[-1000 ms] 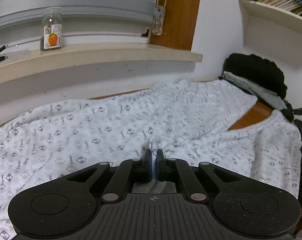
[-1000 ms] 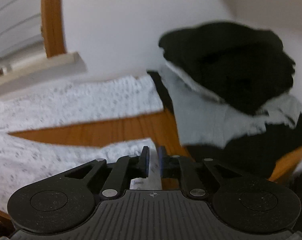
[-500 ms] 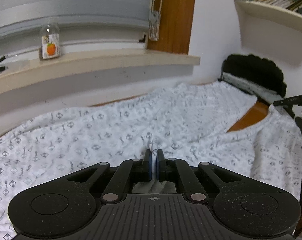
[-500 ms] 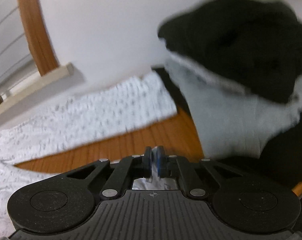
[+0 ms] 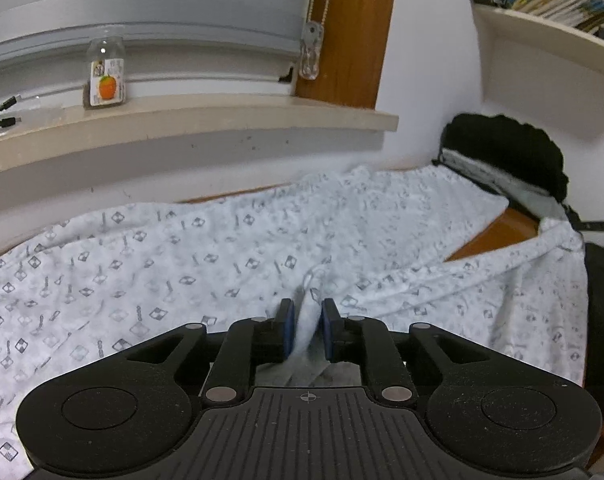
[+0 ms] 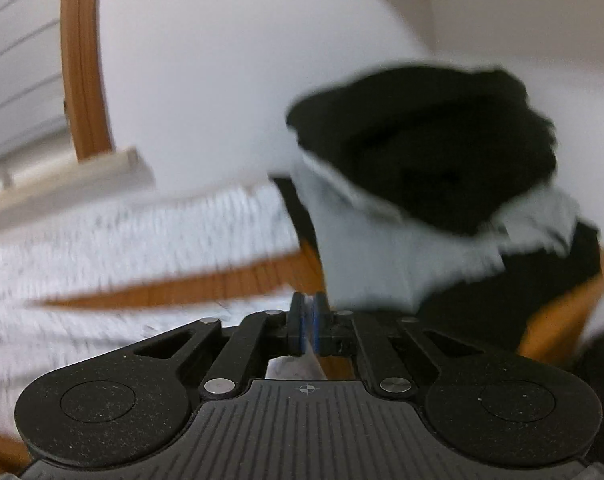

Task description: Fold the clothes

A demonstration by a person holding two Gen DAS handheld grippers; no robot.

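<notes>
Across the middle of the left wrist view, the white patterned garment (image 5: 230, 248) lies spread on the wooden surface (image 5: 498, 232), w/ a raised fold running into your left gripper (image 5: 307, 322). Its jaws are opening; the fold sits between the blue pads (image 5: 288, 326), which no longer press it. Upper left: a jar (image 5: 107, 73) on the windowsill (image 5: 206, 124). Right edge: a black and grey clothes pile (image 5: 514, 160).

Right wrist view is blurred. Your right gripper (image 6: 309, 326) is pressed together, pinching a white edge of the garment (image 6: 102, 248) at bottom centre. The pile (image 6: 430, 148) fills the right half.
</notes>
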